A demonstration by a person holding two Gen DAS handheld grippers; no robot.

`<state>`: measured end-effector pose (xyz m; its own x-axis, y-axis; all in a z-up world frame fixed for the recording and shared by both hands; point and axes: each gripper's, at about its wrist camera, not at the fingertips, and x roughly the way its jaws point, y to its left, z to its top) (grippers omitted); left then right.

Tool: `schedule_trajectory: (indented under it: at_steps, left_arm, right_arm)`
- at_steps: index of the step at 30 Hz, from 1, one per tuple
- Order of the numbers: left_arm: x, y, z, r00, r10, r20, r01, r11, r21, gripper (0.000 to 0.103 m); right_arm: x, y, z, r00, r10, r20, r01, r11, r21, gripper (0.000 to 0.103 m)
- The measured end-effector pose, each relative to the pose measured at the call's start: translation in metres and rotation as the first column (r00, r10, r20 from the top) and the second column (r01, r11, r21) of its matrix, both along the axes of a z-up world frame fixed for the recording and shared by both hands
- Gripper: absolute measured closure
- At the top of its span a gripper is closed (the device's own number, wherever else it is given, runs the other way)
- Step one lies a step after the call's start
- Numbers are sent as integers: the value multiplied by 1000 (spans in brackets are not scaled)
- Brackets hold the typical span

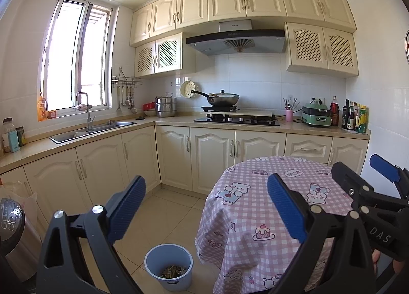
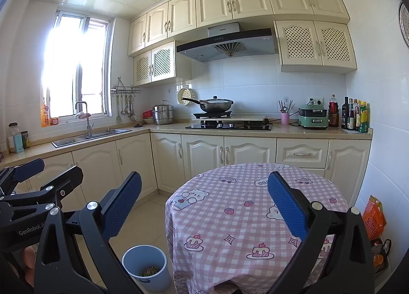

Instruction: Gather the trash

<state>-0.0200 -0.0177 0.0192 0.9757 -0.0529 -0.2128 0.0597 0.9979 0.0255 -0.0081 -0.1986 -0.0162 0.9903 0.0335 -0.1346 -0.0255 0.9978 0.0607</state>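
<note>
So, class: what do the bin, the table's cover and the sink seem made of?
Bin: probably plastic, matte pale blue, smooth moulded wall. Table cover: looks like cloth or wipeable vinyl, pink check, hanging in folds; cannot tell which. Sink: likely stainless steel, grey metallic sheen.

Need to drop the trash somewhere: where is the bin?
The blue bin stands on the floor tiles, low in both views, just left of the round table with the pink checked cloth.
</note>
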Motion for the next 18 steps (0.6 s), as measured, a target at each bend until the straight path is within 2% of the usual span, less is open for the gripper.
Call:
schedule_trajectory:
  at_steps: [18]
  left_arm:
    - [3, 3, -2, 1000, -1, -9, 1, 1000, 4, 9]
  right_arm:
    - [1, 3, -3, 1000, 1, -9, -1, 1000, 3, 8]
